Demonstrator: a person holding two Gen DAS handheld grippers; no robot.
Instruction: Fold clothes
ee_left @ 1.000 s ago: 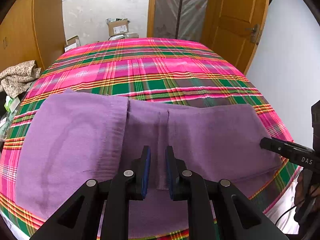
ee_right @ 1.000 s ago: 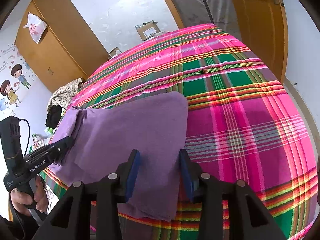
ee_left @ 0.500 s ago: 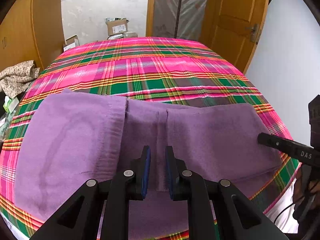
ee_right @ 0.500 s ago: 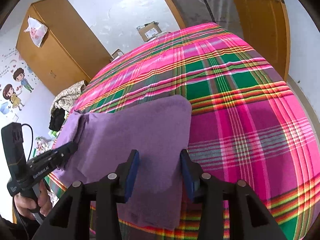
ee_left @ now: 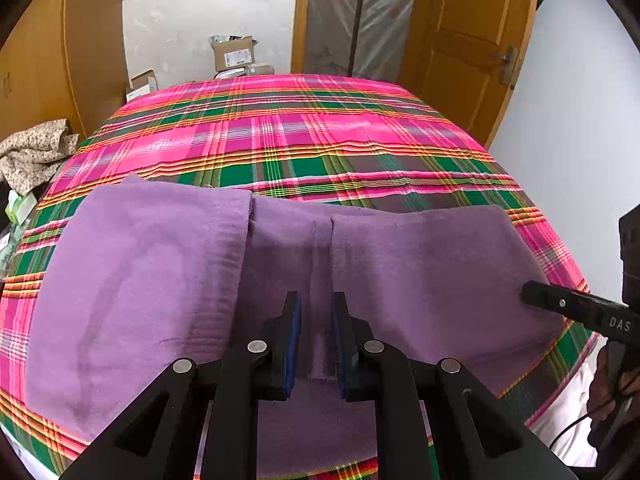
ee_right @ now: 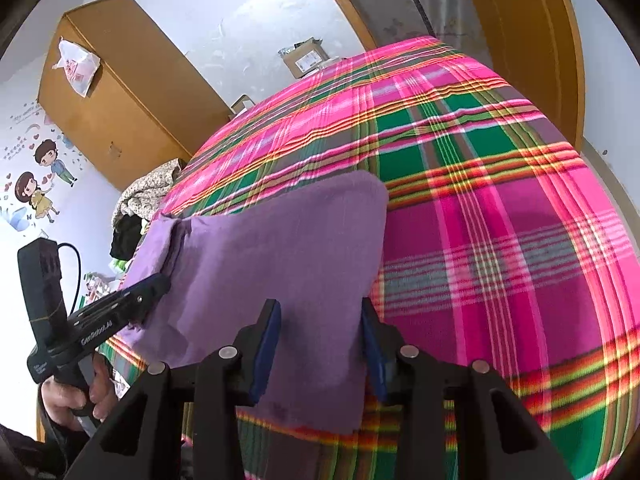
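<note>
Jaws of the right gripper stand wide and have just been closing a little, straddling the near right end of the purple garment with no pad pressing it. Those of the left gripper are nearly together, a narrow gap between the blue pads, hovering over the garment's middle strip with nothing pinched.

The garment lies directly ahead of and beneath both, its long axis running left to right along the near edge of the bed, so the right hand is nearer the right end and the left nearer the centre. It looks soft, matte and fleecy, partly folded, with a flap laid over its left part. Beyond it stretches the plaid bedspread, smooth and taut.
</note>
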